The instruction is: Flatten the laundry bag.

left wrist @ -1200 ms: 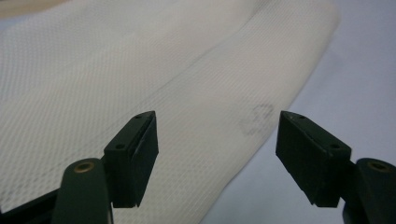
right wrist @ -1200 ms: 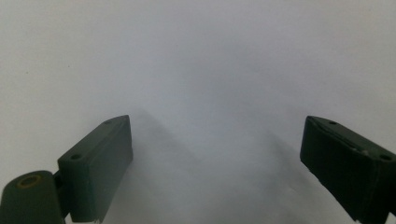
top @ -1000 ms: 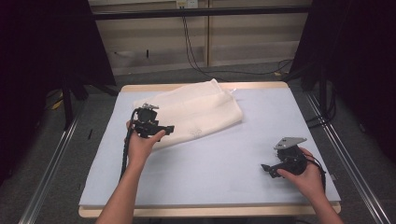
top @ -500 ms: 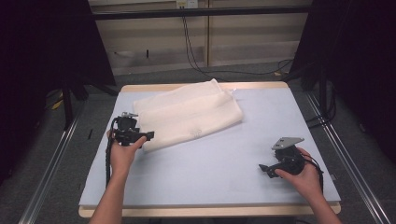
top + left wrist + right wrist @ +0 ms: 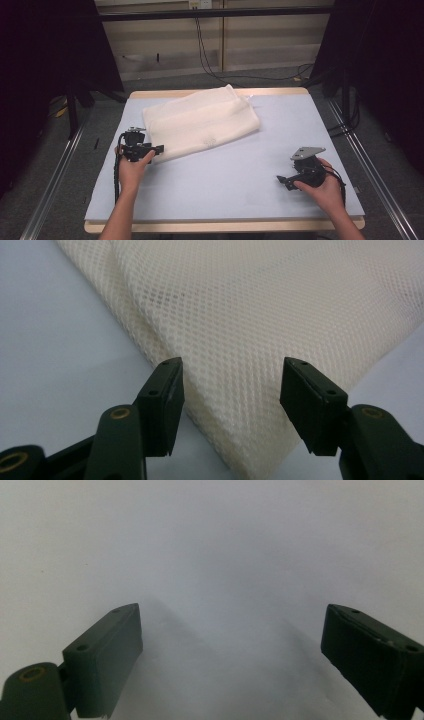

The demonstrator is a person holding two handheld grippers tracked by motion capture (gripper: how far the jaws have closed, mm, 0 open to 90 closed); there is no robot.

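1. A person stands at a table covered in pale blue-grey, holding a black two-jaw gripper in each hand; a cream mesh bag lies flat toward the far left of the top, turned slightly askew

2. The left gripper sits low at the bag's near left corner, pointing in at it. In the left gripper view the jaws stand apart with the corner of the netting lying between them, and neither pad presses on it. They have just been closing in toward the fabric

3. My reading is that the step in hand is taking hold of that corner. The next move calls for the jaws to come together on the mesh, low enough to catch the folded edge and not slide over the top layer

4. The right gripper rests near the front right of the table, well apart from the bag. In the right gripper view its jaws are wide apart over bare table, with nothing between them

5. Around the table there are dark curtains to both sides, a pale wall behind with black cables hanging down to the floor, and metal rails along the floor. Nothing lies between either gripper and the bag
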